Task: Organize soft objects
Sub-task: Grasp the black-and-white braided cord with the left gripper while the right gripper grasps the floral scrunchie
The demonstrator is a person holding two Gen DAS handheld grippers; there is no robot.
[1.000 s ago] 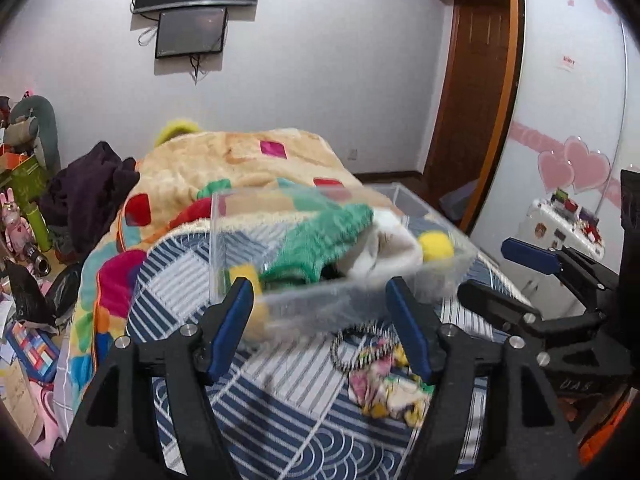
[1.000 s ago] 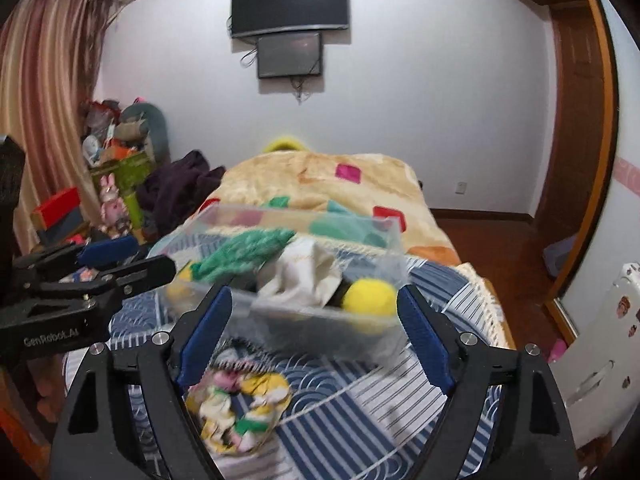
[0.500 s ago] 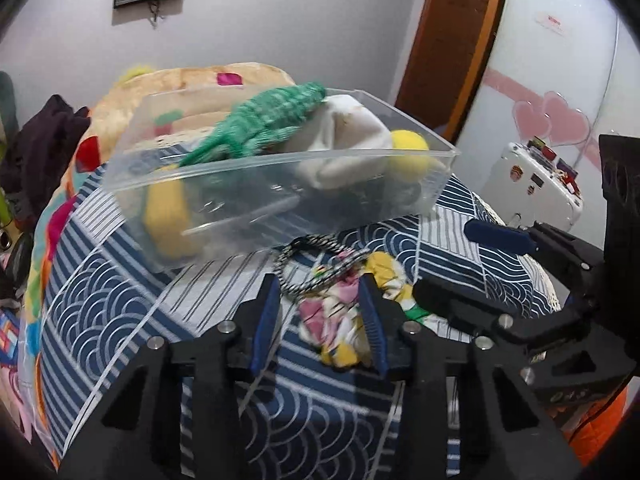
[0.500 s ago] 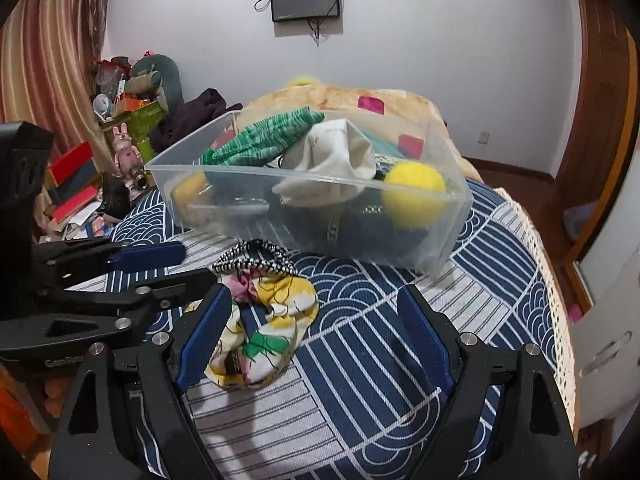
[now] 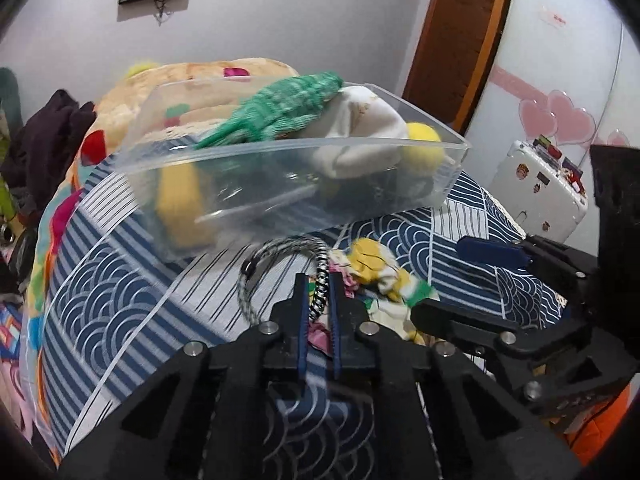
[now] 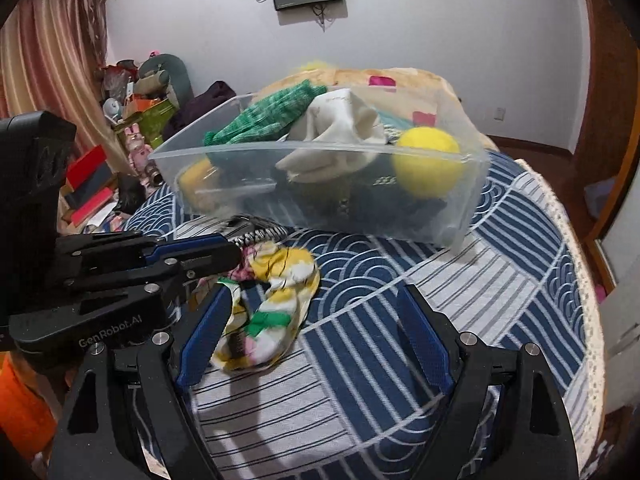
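A clear plastic bin (image 5: 280, 160) (image 6: 460, 208) on the bed holds a green knit piece (image 5: 288, 108), a white cloth (image 5: 360, 128), a yellow ball (image 6: 426, 166) and a yellow soft item (image 5: 178, 208). In front of it lie a black-and-white striped cord loop (image 5: 280, 248) (image 6: 260, 235) and a floral yellow cloth (image 5: 380, 272) (image 6: 276, 300). My left gripper (image 5: 319, 280) is shut on the cord loop. It also shows in the right wrist view (image 6: 236, 254). My right gripper (image 6: 316, 312) is open, just above the floral cloth.
The bed has a blue patterned cover (image 6: 460, 300) and a bright blanket (image 5: 208, 80) behind the bin. Clutter and toys (image 6: 136, 120) stand at the left. A white case (image 5: 536, 184) and a wooden door (image 5: 452, 40) are at the right.
Both grippers moved down and closer to the items in front of the bin. My left gripper went from open to shut on the cord loop.
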